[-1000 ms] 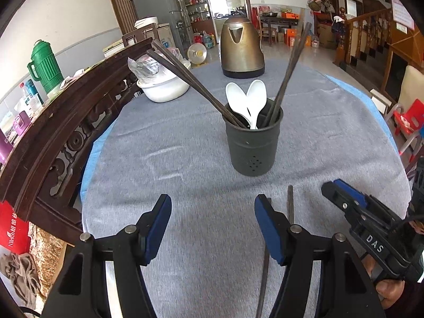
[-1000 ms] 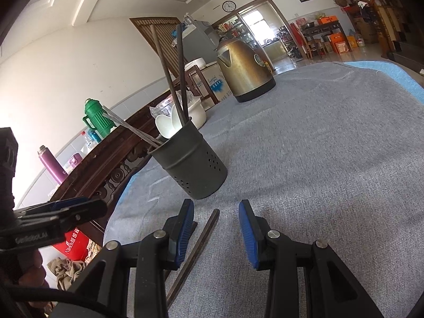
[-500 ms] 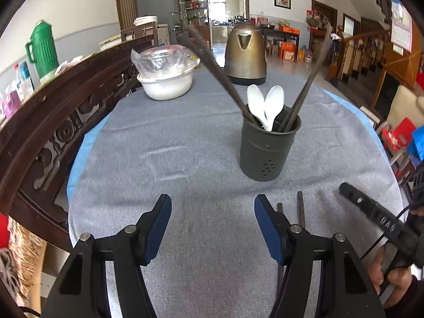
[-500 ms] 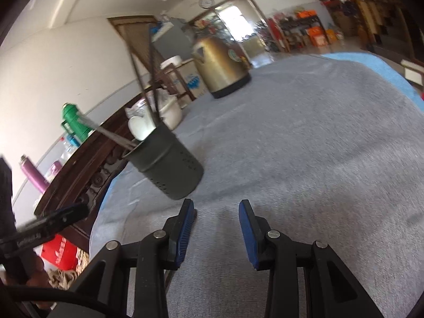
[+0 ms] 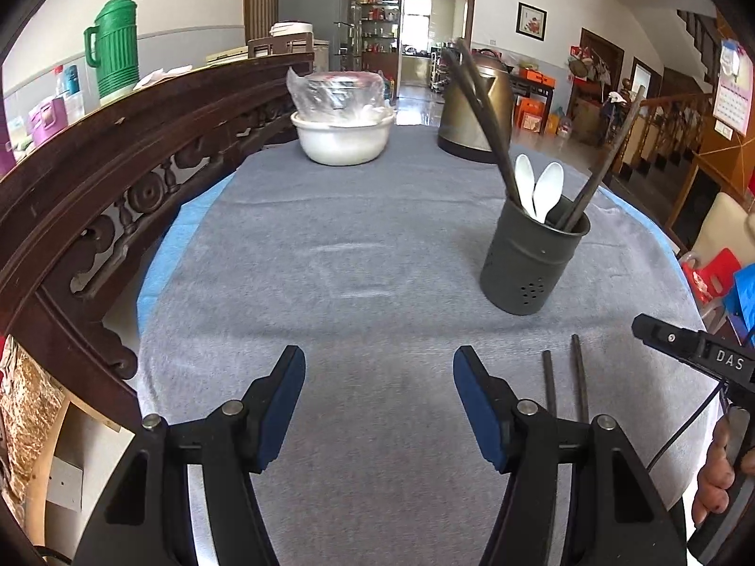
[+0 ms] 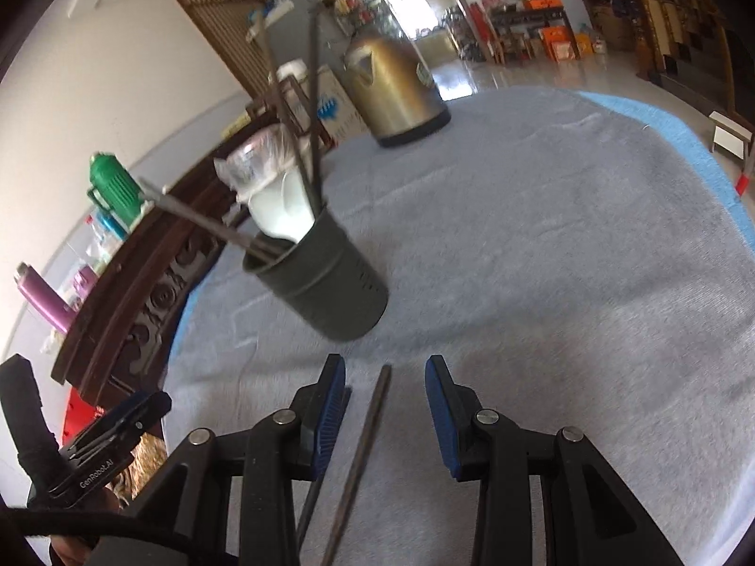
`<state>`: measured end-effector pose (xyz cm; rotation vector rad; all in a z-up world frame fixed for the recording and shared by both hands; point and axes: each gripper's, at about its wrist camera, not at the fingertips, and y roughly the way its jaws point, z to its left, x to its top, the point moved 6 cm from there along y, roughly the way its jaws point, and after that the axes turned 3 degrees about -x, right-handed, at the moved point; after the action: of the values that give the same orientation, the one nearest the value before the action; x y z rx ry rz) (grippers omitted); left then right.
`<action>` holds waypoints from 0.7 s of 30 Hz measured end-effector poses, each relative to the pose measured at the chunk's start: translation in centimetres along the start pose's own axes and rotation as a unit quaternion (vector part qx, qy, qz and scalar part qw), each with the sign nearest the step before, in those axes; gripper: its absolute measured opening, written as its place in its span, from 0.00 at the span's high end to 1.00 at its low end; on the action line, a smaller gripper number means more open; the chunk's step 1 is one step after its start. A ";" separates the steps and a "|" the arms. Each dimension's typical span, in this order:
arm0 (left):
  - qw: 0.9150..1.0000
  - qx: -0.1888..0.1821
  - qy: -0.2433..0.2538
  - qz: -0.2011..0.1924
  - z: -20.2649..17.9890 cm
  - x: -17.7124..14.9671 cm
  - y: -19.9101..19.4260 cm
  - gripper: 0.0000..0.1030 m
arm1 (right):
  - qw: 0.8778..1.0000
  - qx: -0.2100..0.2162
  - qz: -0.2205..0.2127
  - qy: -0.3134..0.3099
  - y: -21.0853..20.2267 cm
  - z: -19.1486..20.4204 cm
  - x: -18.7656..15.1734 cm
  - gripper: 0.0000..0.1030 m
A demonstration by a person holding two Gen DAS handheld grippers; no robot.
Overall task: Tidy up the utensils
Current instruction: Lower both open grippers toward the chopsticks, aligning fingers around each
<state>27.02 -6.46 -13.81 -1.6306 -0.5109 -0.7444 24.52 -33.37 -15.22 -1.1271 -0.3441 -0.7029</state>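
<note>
Progress: holder (image 5: 533,259) on the tabletop (image 5: 358,254) already has spoons and chopsticks | left: two chopsticks (image 5: 564,384) lying before it | your left claw (image 5: 380,405) and right claw (image 6: 384,405) released, one chopstick (image 6: 363,448) between right's pads.

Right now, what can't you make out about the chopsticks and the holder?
- Near ends of the two loose chopsticks: left view, hidden behind the left gripper.
- One chopstick: right view, mostly behind the right gripper finger.
- Holder: right view, motion-blurred; its inside is unseen.
</note>
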 end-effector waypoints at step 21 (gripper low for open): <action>1.000 -0.018 -0.002 -0.007 1.1 -1.0 -1.9 0.35 | 0.997 -0.026 0.066 -0.038 0.8 3.3 -1.5 0.62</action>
<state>25.28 -4.94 -13.30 -1.6635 -0.5153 -0.7636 24.25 -29.63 -15.33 -1.2158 -0.3137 -0.5558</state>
